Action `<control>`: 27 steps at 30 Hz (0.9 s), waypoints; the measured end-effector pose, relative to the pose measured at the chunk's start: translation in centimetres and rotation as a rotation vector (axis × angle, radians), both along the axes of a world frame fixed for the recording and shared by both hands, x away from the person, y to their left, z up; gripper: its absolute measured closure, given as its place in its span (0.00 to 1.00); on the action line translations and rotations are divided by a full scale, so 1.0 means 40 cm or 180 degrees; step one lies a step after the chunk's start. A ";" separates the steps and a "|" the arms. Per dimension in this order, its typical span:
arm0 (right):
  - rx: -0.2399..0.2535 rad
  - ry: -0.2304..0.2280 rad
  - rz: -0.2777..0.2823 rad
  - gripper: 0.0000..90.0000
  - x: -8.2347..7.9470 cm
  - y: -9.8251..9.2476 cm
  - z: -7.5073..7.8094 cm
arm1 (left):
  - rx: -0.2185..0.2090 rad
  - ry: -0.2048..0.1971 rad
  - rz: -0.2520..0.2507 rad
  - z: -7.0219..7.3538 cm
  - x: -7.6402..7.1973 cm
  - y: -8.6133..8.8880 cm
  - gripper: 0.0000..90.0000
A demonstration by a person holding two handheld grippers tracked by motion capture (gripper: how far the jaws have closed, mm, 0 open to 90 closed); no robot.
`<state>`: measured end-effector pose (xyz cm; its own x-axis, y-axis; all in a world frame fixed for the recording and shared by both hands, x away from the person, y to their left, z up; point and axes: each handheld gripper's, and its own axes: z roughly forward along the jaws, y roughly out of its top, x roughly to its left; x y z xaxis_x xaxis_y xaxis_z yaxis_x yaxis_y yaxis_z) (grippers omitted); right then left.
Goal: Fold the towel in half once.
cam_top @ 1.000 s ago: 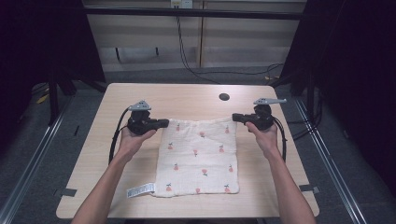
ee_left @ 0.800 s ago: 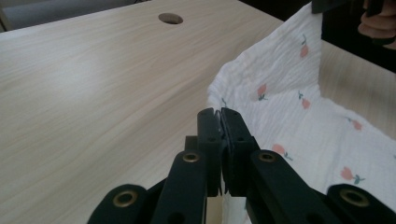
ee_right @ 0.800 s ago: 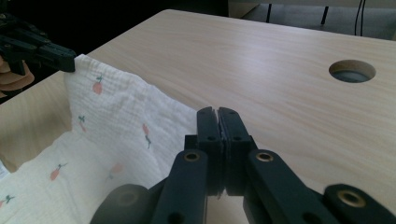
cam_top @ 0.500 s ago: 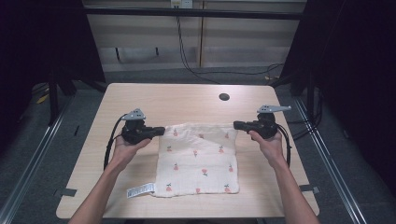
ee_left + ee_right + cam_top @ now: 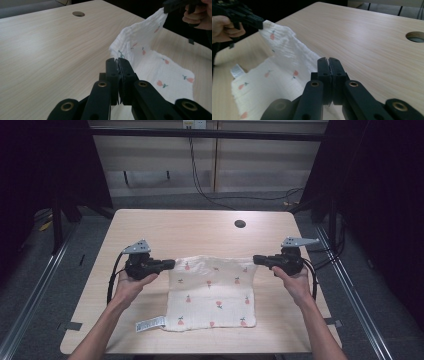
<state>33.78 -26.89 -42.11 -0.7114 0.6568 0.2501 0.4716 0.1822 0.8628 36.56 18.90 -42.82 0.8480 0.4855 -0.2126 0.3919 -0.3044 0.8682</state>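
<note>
The cloth is white with small pink-and-green flower prints and a white label; the table is pale wood grain; both grippers' jaws are black

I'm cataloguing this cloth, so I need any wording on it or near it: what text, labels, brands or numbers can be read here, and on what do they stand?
No text can be read.
White tag sewn at the near left corner of the cloth: dark print, too small and blurred to read.
Cloth print: small red and green motifs, no letters.
Table, left gripper and right gripper: no markings that I can make out.
</note>
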 end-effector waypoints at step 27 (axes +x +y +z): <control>-0.0124 0.0029 0.0320 0.98 -0.144 0.005 -0.001 | 0.0245 -0.0094 -0.0168 0.001 -0.111 0.012 0.98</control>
